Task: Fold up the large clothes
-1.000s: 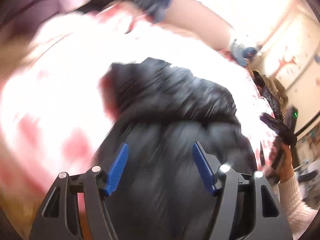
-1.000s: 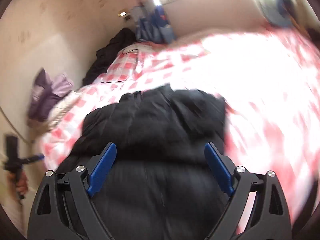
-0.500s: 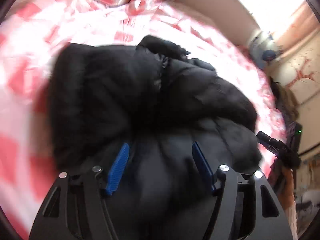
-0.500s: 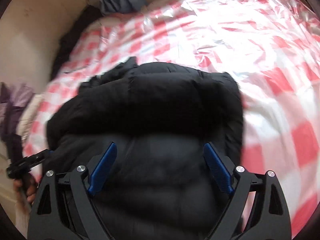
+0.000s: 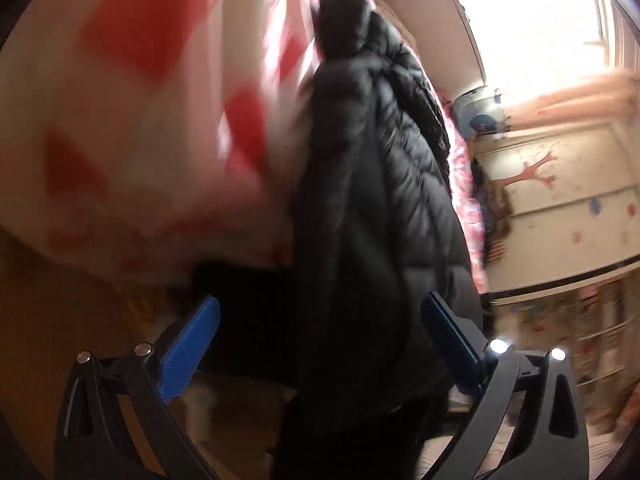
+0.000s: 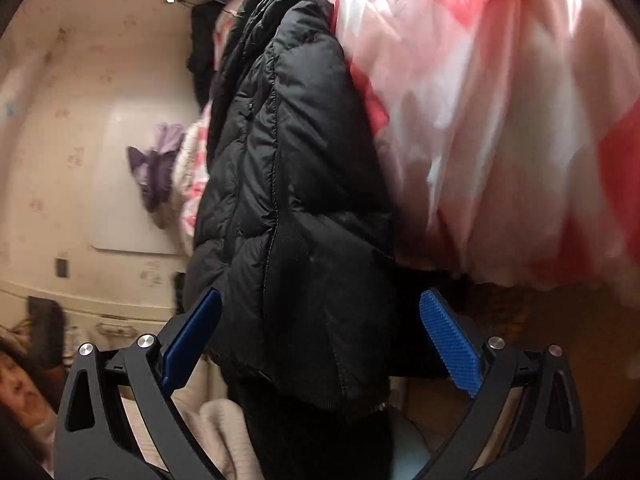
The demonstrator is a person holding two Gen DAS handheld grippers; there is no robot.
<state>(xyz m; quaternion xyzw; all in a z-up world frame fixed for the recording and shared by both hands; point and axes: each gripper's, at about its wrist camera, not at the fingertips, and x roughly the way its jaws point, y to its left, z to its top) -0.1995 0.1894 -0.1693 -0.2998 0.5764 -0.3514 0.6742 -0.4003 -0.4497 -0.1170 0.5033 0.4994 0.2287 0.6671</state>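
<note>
Both claws, left claw (image 5: 320, 344) and right claw (image 6: 320, 340), have just opened wide around the black puffer jacket (image 6: 296, 184), gripping nothing; regrasp pending.

Black jacket (image 6: 304, 200), red-white checked sheet (image 6: 500, 120)

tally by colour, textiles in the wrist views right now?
Black: 1, the puffer jacket
Red-and-white check: 1, the bed cover
Purple: 1, a garment at the wall
Total: 3
</note>
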